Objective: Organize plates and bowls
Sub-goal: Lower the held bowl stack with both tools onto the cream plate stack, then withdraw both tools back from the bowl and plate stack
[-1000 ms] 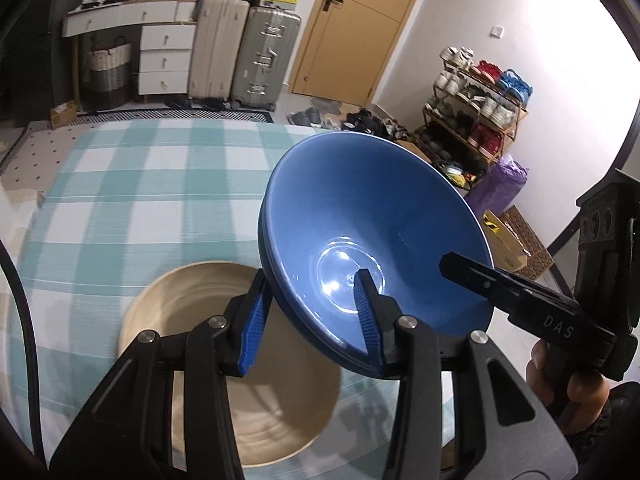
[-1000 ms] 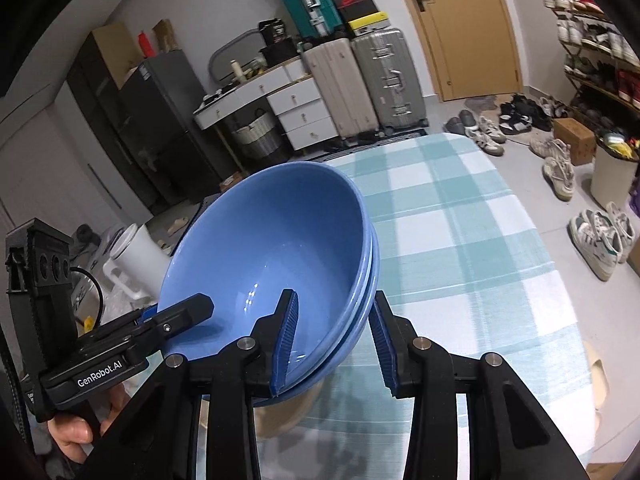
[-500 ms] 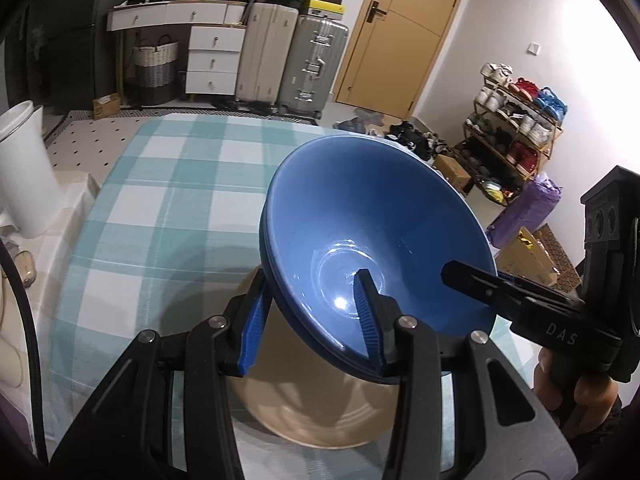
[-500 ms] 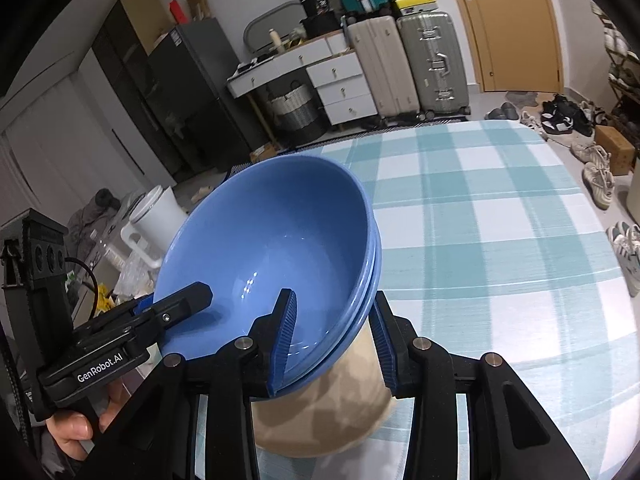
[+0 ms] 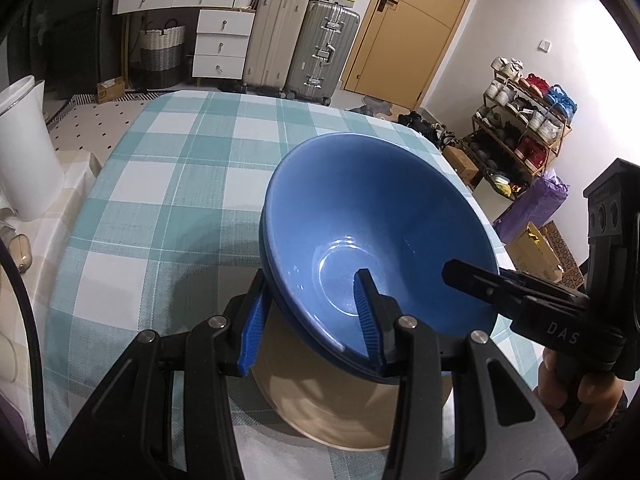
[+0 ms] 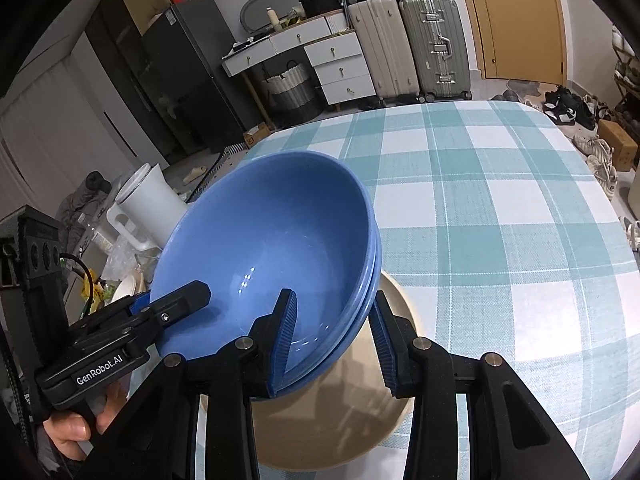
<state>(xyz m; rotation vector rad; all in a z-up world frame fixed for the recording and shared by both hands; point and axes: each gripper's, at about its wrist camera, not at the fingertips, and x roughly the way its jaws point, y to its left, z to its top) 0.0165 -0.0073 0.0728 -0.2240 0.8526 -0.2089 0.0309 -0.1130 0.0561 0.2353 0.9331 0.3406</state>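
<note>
Blue bowls (image 5: pixel 380 232), two nested, hang just above the beige plate (image 5: pixel 332 412), pinched at opposite rims by left gripper (image 5: pixel 312 320) and right gripper (image 6: pixel 334 338); setting down remains.

A table under a teal-and-white checked cloth (image 5: pixel 168 184) is filling the foreground. Beyond it, a white chest of drawers (image 5: pixel 222 46) is standing against the far wall, with a woven basket (image 5: pixel 162 54) sitting beside it and two upright suitcases (image 5: pixel 300 52) leaning near a tan wooden door (image 5: pixel 412 36). A shoe rack (image 5: pixel 520 120) is lining the white right-hand wall, and loose shoes (image 6: pixel 568 108) are lying on the pale floor. A dark cabinet (image 6: pixel 176 76) is looming at the left.
</note>
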